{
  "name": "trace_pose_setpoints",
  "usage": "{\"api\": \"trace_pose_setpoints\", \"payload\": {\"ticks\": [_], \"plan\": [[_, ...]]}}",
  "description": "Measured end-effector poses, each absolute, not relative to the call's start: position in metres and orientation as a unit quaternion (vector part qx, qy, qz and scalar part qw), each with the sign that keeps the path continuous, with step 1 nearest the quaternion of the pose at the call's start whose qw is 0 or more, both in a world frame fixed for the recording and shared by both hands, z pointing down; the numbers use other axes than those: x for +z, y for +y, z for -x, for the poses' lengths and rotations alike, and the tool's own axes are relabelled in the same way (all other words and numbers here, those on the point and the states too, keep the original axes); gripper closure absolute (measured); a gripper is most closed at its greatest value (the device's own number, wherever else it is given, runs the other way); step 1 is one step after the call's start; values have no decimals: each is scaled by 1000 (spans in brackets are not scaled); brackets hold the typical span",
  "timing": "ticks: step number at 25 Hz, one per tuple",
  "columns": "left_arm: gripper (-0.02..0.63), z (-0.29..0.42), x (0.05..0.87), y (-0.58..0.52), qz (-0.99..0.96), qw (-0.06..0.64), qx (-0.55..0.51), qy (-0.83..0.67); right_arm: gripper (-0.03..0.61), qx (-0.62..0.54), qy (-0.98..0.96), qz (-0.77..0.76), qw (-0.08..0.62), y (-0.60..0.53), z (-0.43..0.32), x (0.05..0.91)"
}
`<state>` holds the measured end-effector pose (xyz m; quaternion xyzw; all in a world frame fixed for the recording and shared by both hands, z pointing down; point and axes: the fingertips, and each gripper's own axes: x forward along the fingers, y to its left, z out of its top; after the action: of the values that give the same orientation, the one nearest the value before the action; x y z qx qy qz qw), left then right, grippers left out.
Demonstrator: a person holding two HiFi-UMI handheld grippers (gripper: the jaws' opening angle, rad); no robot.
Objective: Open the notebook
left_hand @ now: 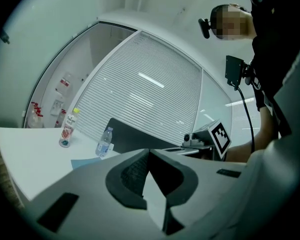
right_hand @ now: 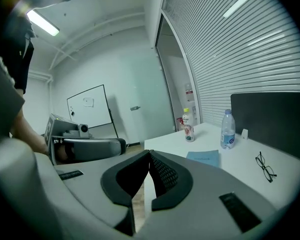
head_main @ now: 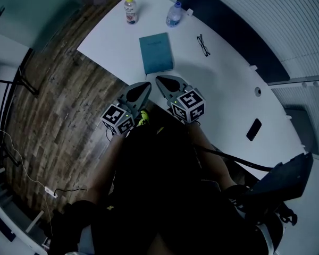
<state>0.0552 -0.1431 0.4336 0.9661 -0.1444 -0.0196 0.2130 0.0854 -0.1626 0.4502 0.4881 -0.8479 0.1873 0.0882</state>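
Facing the closed notebook (head_main: 156, 52) just ahead on the surface (head_main: 223, 73), your left hand-held gripper (head_main: 145, 85) and right hand-held gripper (head_main: 160, 81) are clenched, empty, by its near edge; a yellow-capped bottle (head_main: 129, 9) and a clear bottle (head_main: 174, 14) stand beyond.

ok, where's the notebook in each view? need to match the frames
Head view: notebook, closed, upper centre.
Left gripper view: notebook, only a blue sliver, lower left.
Right gripper view: notebook, right of centre, lying flat.
Shared landmark: the water bottle stands just beyond the notebook in all three.
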Motion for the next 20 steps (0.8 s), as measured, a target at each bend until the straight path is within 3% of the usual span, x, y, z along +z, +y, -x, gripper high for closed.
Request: {"api": "trace_pose_setpoints", "payload": {"ticks": [10,20], "plan": [[606,-66,455,-159,-963,220,-5,-157,529,204,-845,-481,111,-182,-95,471],[592,-75,492,-179,-956,231,7,-180,407,237,-830,-485,142,-201,-111,518]]}}
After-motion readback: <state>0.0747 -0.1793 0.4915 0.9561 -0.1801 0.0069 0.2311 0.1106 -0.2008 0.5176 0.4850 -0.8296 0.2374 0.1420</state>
